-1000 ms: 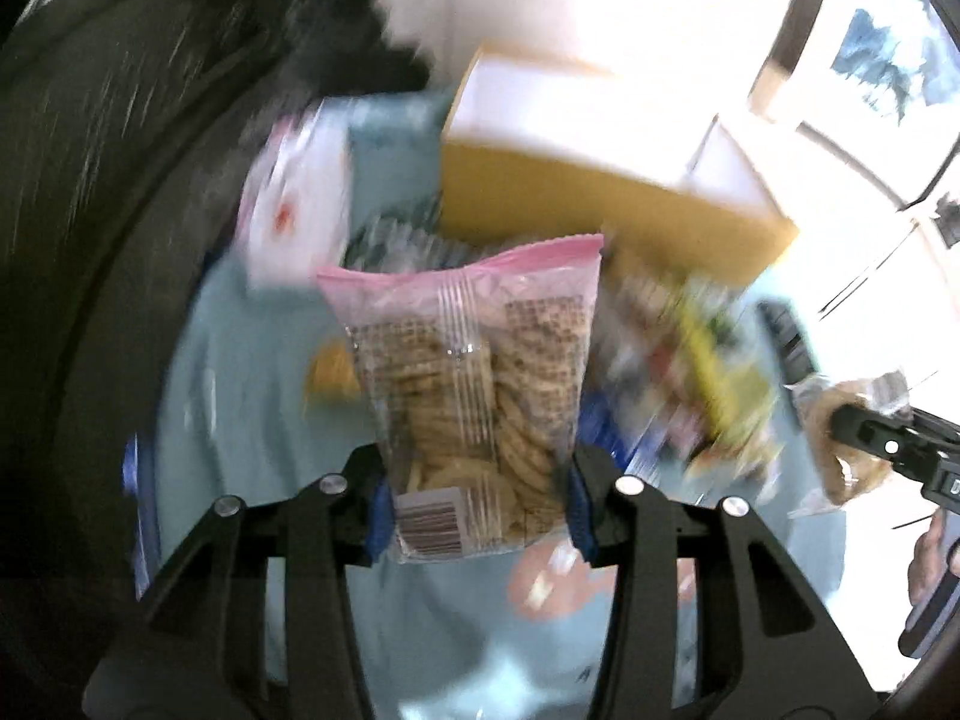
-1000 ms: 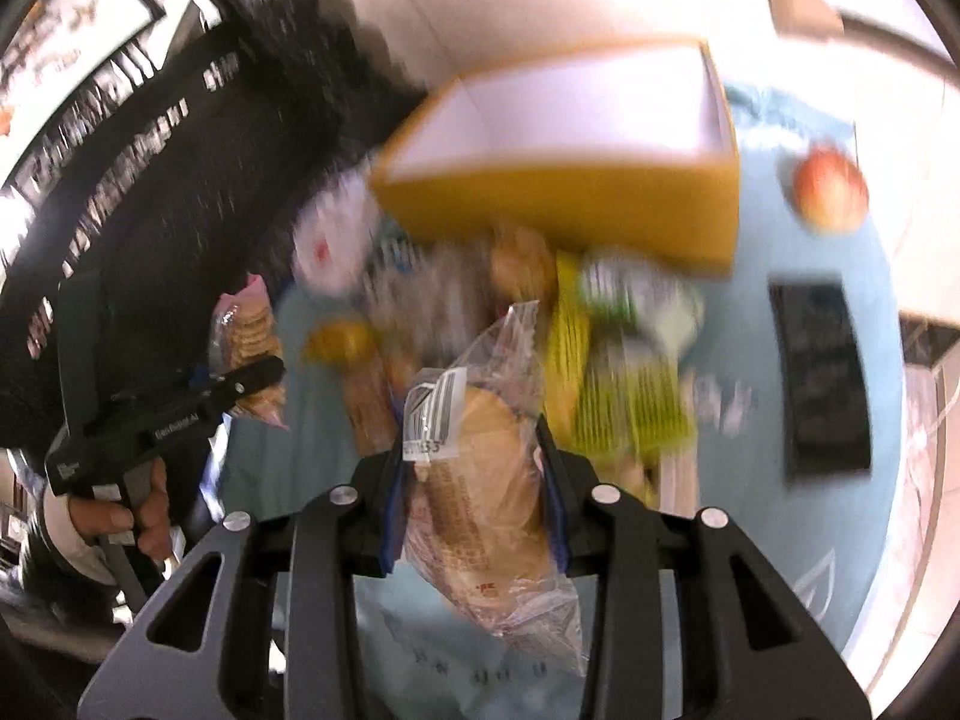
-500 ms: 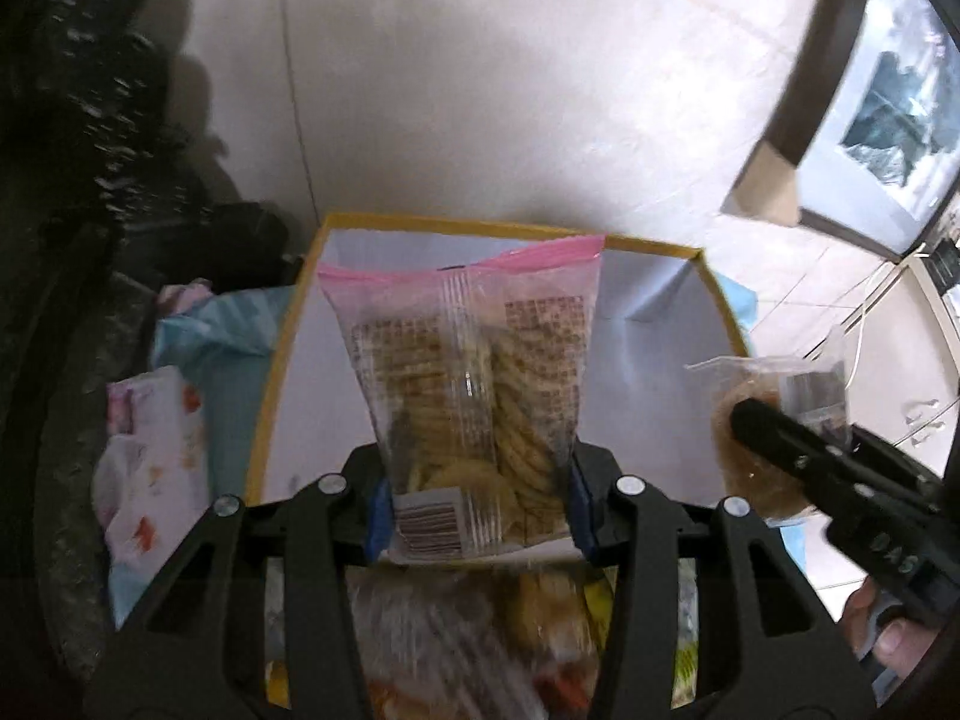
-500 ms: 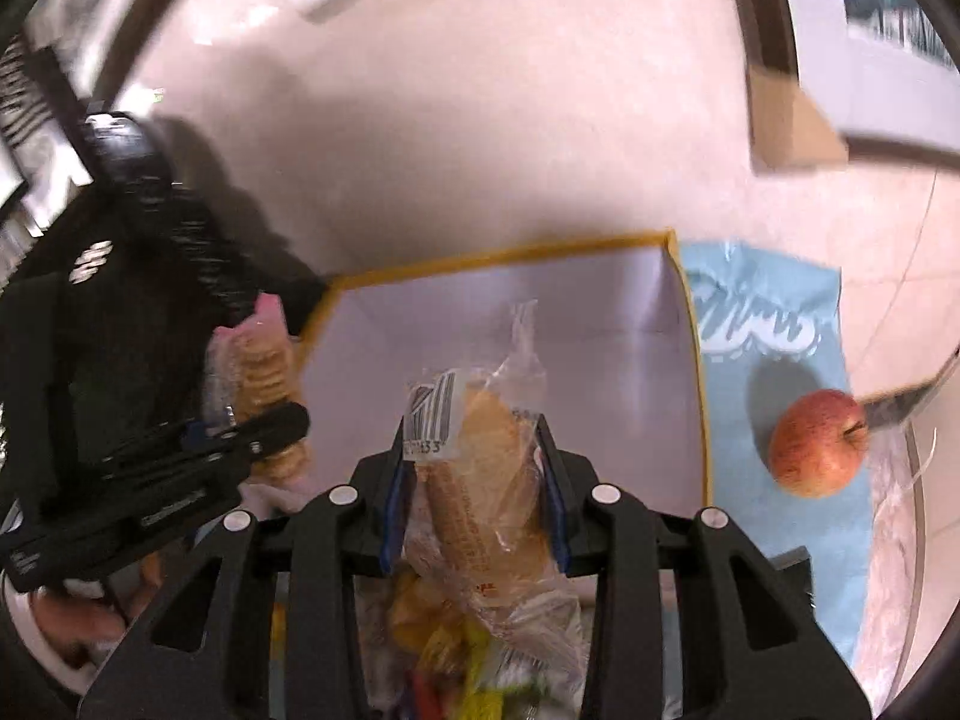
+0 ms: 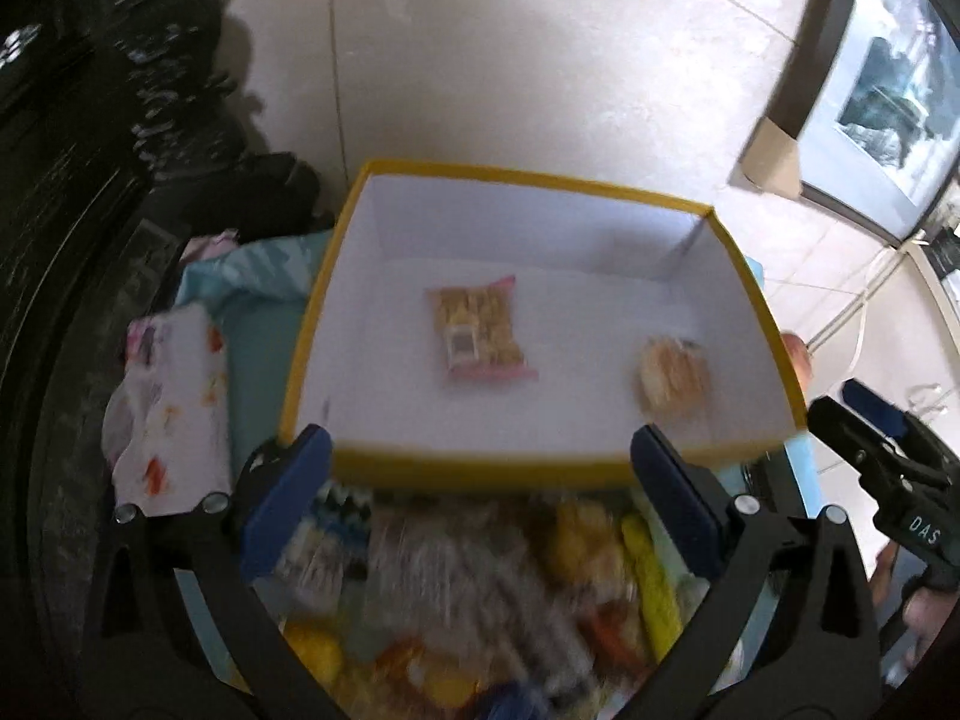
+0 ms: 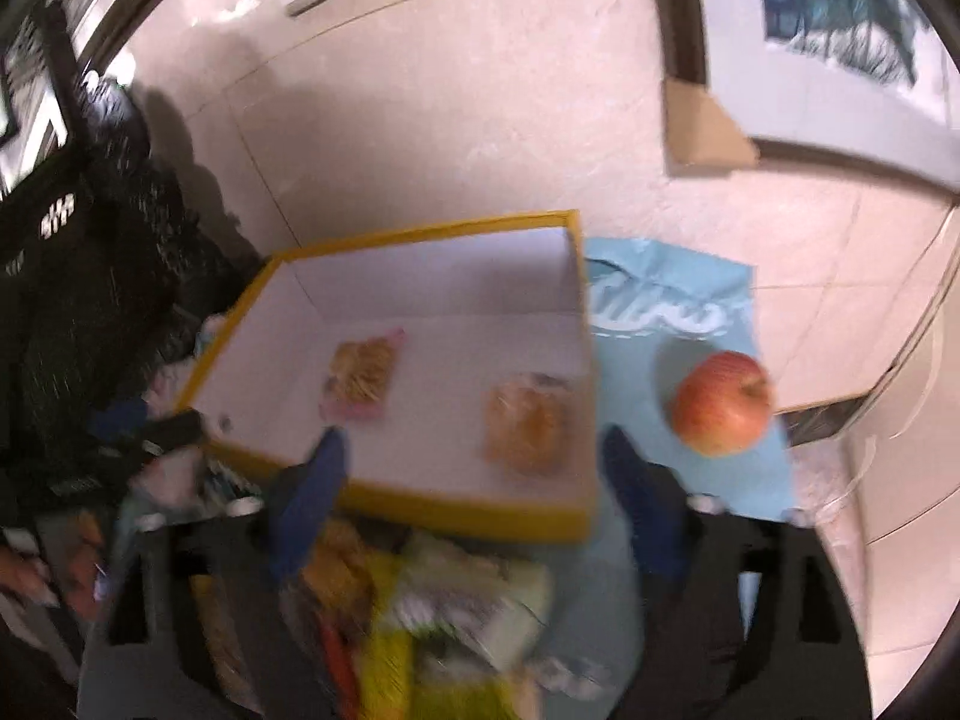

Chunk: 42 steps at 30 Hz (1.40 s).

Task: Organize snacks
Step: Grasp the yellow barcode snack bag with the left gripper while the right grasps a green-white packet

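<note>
left tool point(image 5: 480, 468) jaws spread | apple point(image 6: 720, 402) clear only in right view

I see even indoor light, heavy motion blur over the near snack pile point(image 5: 480, 600), fisheye edges dark and bent.

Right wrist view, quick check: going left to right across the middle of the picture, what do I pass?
Left claw → yellow box's left rim → pink-edged cracker bag → clear bag of round biscuits → box's right rim → blue cloth → apple.
</note>
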Tool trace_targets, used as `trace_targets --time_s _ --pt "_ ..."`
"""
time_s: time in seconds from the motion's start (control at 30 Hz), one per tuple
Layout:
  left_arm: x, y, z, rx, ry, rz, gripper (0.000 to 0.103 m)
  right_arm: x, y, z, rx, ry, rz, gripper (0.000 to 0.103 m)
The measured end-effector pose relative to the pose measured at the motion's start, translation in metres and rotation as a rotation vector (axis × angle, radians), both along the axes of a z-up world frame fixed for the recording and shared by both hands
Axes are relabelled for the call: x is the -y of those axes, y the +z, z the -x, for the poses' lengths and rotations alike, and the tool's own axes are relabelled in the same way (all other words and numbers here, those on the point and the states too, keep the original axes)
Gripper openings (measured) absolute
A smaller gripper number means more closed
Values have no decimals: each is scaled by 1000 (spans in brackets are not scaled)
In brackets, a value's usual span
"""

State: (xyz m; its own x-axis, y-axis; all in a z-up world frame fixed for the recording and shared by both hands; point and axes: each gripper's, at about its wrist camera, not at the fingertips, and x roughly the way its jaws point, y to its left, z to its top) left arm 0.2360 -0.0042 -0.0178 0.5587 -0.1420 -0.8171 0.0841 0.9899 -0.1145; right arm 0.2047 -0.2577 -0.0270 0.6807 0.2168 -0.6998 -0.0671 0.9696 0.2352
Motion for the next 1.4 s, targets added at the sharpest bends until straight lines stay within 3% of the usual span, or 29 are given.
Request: trace_targets --time_s 0.07,0.23,0.43,0.57,0.77,0.97,1.1,1.17,1.23,1.27,1.4 --pt "-8 -2 24 -8 20 -18 101 2 -1 25 12 2 30 100" --pt "-29 -19 81 -59 65 -19 101 6 -33 71 -84 12 69 101" --pt "-58 -56 135 -151 112 -34 101 8 -70 107 -240 -22 -5 101" --pt "-80 -75 154 -207 163 -28 101 2 -80 125 -275 -18 13 101" --pt "-102 -83 149 -231 266 19 101 1 -88 139 -306 -14 3 101" --pt "-94 -81 109 -217 245 -9 101 0 -89 139 -309 -9 6 101" --pt "-97 -92 87 -245 274 20 101 0 -93 135 -327 -4 9 101" --pt "-97 -107 77 -299 286 3 100 0 -95 133 -333 -2 10 101" --pt "-99 -123 71 -359 297 -22 90 0 -96 129 -333 -2 12 101" --pt "-101 -131 70 -375 307 -9 90 0 -96 127 -331 -2 12 101" --pt "-99 -130 73 -322 284 -58 74 -2 -99 117 -329 0 24 101"
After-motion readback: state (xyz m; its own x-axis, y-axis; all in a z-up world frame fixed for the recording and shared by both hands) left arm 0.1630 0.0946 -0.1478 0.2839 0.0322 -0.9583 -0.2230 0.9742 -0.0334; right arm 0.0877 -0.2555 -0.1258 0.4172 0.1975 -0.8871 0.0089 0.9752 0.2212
